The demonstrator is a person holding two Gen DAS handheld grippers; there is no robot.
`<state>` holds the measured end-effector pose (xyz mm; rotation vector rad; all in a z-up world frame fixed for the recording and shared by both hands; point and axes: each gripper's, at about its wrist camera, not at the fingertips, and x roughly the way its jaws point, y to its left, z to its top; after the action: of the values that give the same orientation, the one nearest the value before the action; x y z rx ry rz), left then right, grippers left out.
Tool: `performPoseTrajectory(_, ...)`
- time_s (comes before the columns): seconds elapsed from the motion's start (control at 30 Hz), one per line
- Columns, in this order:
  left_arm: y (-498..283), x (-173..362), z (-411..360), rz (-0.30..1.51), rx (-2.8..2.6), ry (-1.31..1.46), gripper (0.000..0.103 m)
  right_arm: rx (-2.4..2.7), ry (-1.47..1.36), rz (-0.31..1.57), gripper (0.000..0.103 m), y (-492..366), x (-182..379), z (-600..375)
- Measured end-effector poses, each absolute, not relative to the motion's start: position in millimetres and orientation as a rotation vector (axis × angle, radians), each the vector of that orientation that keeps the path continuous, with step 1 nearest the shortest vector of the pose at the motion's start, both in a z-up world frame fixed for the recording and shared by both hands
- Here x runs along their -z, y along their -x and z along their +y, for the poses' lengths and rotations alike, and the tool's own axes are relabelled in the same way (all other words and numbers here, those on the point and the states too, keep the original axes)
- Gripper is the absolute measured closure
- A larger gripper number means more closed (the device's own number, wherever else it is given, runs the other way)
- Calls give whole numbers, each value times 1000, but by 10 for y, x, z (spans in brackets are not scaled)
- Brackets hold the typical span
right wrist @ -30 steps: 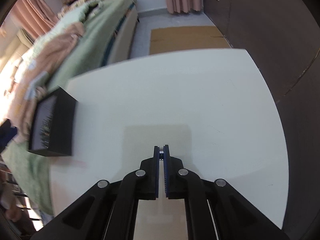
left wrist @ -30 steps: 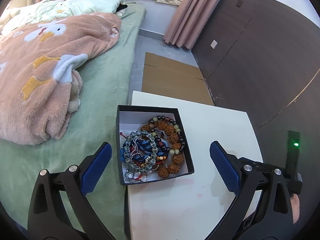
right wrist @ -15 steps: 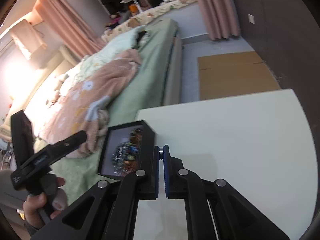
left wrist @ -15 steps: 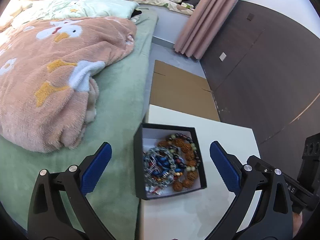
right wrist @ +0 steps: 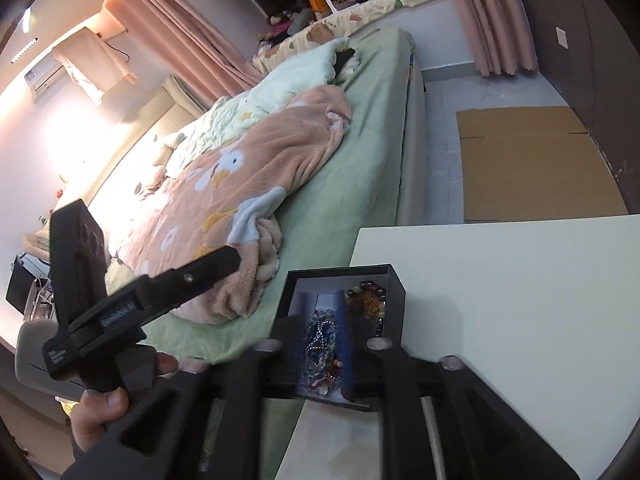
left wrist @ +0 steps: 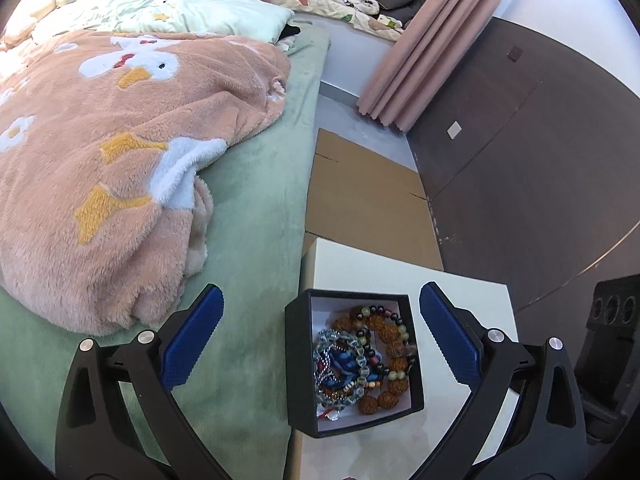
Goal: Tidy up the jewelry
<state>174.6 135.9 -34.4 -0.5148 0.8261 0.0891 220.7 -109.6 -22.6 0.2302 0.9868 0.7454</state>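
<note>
The box is black with a white lining, open at the top, and sits at the corner of the white tabletop nearest the bed, its left wall at the tabletop edge. It holds the jewelry – a tangled heap of bead bracelets: clear glass beads and blue cord on the left, brown seed beads and dark and pale green beads on the right. The left gripper is wide open; its blue-padded fingers hold nothing and straddle the box, the left one over the green bed sheet, the right one over the tabletop beside the box. In the right wrist view the right gripper appears blurred; its fingers are opening, partly apart, and they frame the left half of the box with the chain and beads seen in the gap. No pad presses on any piece – whether the tips touch the heap cannot be told through the blur. The same view shows a person's hand gripping the handle of the left gripper at lower left. A pink fleece blanket lies bunched on the bed, well apart from the box. Flat cardboard lies on the floor beyond the tabletop.
</note>
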Motion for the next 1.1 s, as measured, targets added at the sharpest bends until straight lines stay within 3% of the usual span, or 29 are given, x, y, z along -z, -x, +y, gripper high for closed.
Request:
performPoseTrajectory(0.03,-1756,342,1370,824,-91,521,5,-722,-229,972,40,-2208,224,-1117)
performPoseTrajectory(0.57,-1589,261,1069,822,-67,462,5,-544,-242,964,40,-2029,160,-1751)
performPoseTrajectory(0.67,-1517,222,947,811,-60,452,5,-509,-258,941,32,-1949,86,-1905)
performPoseTrajectory(0.83,-1385,124,654,790,-33,387,5,-469,-211,882,9,-1738,-66,-2057)
performPoseTrajectory(1.1,-1055,81,428,761,-49,351,5,-428,-151,844,8,-1439,-200,-2323)
